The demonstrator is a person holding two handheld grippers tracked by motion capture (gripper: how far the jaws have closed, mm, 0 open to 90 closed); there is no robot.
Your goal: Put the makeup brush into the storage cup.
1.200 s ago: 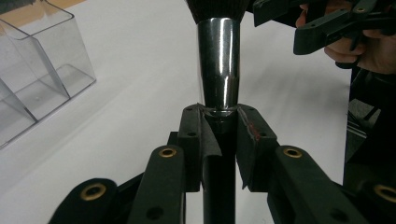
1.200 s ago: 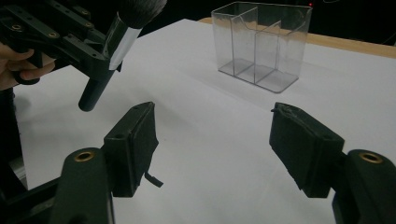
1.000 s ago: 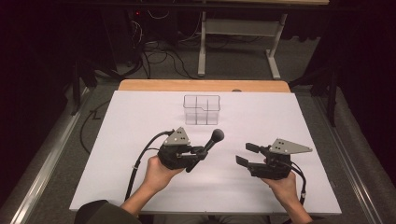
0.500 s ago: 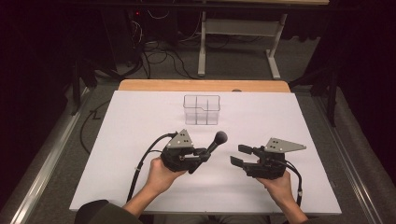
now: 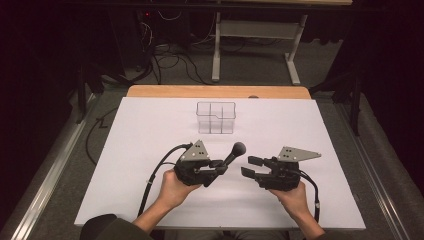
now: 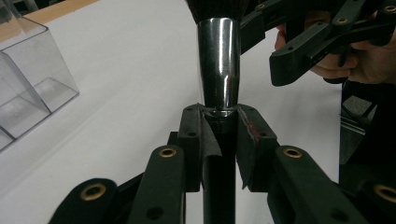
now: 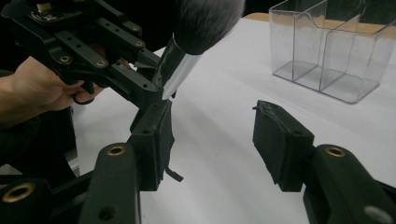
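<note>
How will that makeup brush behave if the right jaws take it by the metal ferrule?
The makeup brush has a polished, tapered ferrule, so it may slip. Its bristle head looks soft and would likely squash. The round handle would probably roll on the table if dropped.

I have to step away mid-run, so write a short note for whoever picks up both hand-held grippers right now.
Left hand-held gripper: shut on the makeup brush at its handle just below the metal ferrule, bristles pointing up and away.
Right hand-held gripper: open, nothing between its pads, jaws just been closing, facing the brush head from close by.
Clear organizer: upright at the far middle of the white table, its compartments look empty.
Done: brush picked up.
Left: probably hand over or steady the brush, then stand it in a compartment.
</note>
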